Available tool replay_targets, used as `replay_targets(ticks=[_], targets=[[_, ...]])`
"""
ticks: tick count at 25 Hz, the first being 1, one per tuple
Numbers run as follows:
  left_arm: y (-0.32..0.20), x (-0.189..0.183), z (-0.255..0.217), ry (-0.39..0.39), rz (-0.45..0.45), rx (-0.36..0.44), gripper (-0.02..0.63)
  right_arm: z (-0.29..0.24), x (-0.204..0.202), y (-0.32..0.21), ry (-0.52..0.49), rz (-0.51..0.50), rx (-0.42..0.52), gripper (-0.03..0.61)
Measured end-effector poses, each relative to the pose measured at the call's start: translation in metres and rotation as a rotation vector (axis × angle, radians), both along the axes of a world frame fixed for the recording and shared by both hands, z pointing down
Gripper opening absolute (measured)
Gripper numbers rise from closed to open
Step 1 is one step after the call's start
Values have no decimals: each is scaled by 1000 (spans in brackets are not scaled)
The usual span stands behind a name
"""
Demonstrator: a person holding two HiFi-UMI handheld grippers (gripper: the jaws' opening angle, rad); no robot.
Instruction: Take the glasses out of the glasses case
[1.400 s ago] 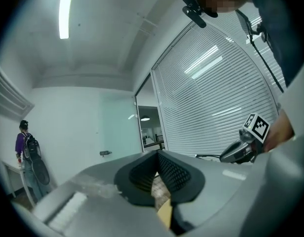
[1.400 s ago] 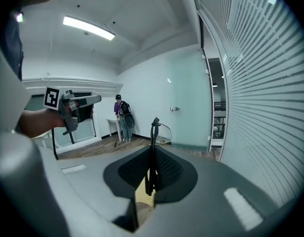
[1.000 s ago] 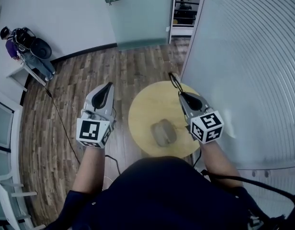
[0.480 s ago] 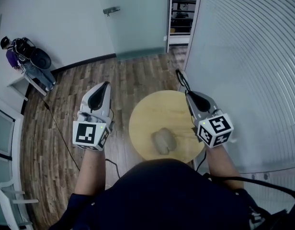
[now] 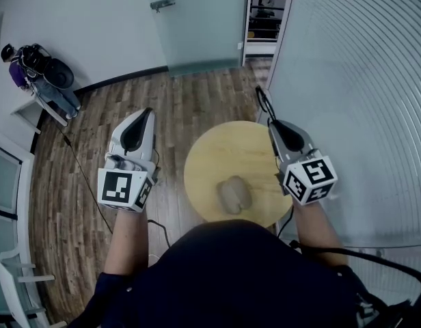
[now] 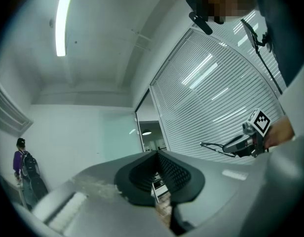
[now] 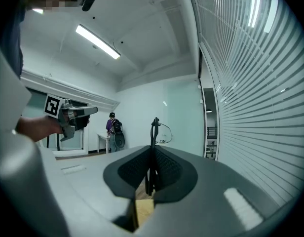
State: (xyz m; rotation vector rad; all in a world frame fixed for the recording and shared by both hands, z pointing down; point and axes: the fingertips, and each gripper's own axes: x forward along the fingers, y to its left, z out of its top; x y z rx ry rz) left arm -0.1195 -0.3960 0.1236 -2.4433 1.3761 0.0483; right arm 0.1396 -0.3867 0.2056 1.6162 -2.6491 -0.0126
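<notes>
Table (image 5: 214, 152) bears the case (image 5: 234, 194) near its front edge as before, my right gripper (image 5: 273, 124), clamped on the glasses (image 5: 262, 103), has drifted right, and my left gripper (image 5: 147, 113), jaws together and empty, hangs over the floor (image 5: 94, 121).

Head view: set above, faced steeply down; left gripper (image 5: 147, 113), right gripper (image 5: 270, 123), round surface (image 5: 224, 149) all taken in from some way off. Left gripper view: set close behind fingers (image 6: 177, 174), tilted upward; right gripper caught right of fingers. Right gripper view: likewise; glasses (image 7: 153, 132) between fingers seen close, left gripper left of fingers. Person with backpack (image 5: 22, 60) shared by all views.
</notes>
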Motion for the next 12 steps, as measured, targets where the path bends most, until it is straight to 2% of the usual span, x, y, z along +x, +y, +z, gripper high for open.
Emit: replay_targets(ticks=[12], targets=[[-8, -16, -18, 17, 0, 17, 6, -14, -5, -14, -16, 35, 20, 32]])
